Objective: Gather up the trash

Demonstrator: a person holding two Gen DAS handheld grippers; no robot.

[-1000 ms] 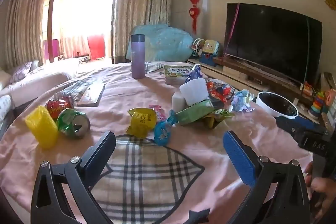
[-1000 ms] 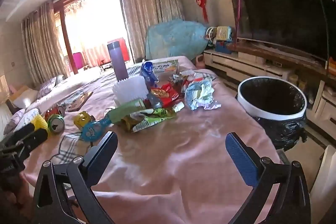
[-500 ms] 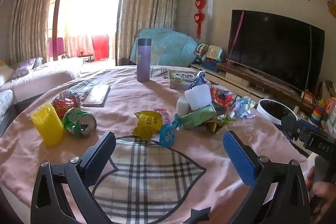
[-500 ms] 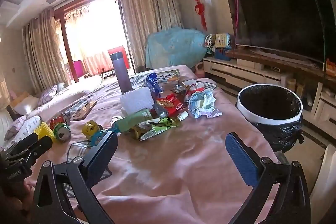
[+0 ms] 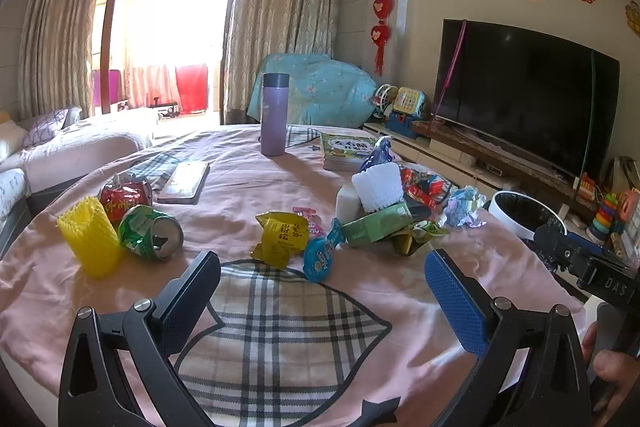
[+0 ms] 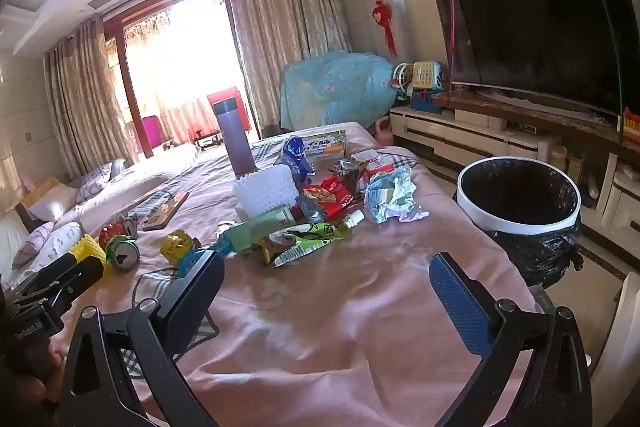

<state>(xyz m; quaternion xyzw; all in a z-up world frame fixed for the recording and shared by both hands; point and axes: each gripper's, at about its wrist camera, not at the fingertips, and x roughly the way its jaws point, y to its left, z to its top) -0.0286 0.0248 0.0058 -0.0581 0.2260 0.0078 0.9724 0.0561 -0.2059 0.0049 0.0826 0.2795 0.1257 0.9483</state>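
Jaws spread, empty: left gripper [image 5: 320, 279], right gripper [image 6: 326, 279]; wrappers [image 6: 308, 235] mid-frame, bin [image 6: 518, 223] right, ready for drops.

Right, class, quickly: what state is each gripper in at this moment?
Left gripper: open, holding nothing, above the cloth.
Right gripper: open, holding nothing, above the cloth.
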